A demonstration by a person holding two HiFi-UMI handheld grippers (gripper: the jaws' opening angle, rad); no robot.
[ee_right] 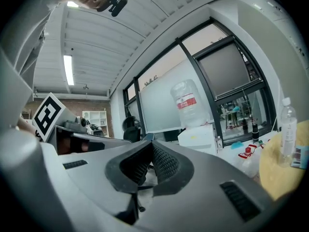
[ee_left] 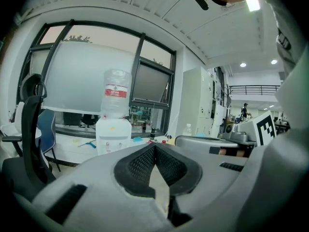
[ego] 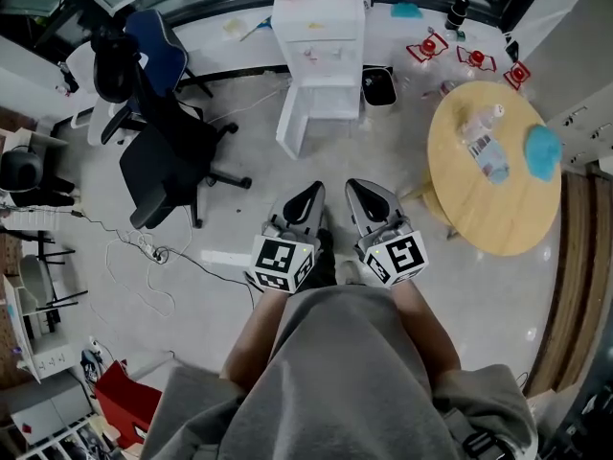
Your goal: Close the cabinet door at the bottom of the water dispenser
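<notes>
White cabinet door (ego: 290,127) at the foot of the white water dispenser (ego: 318,56) stands swung out to the unit's left side, well apart from the person, across bare grey floor. The approach looks not yet begun. The left gripper (ego: 308,195) and right gripper (ego: 360,192), both grey with marker cubes, sit close to the person's body, side by side. Each has its ribbed black pads pressed together at the tips with nothing between them.

The next move probably calls for walking forward past the black office chair (ego: 163,161) and reaching low. One gripper would then push the door's outer face toward the cabinet front until it seats.

Both gripper views show only the dispenser's upper body and clear bottle (ee_left: 116,93). The gripper bodies hide the cabinet. In the head view the hinge, any handle and the cabinet's inside are too small to make out.
</notes>
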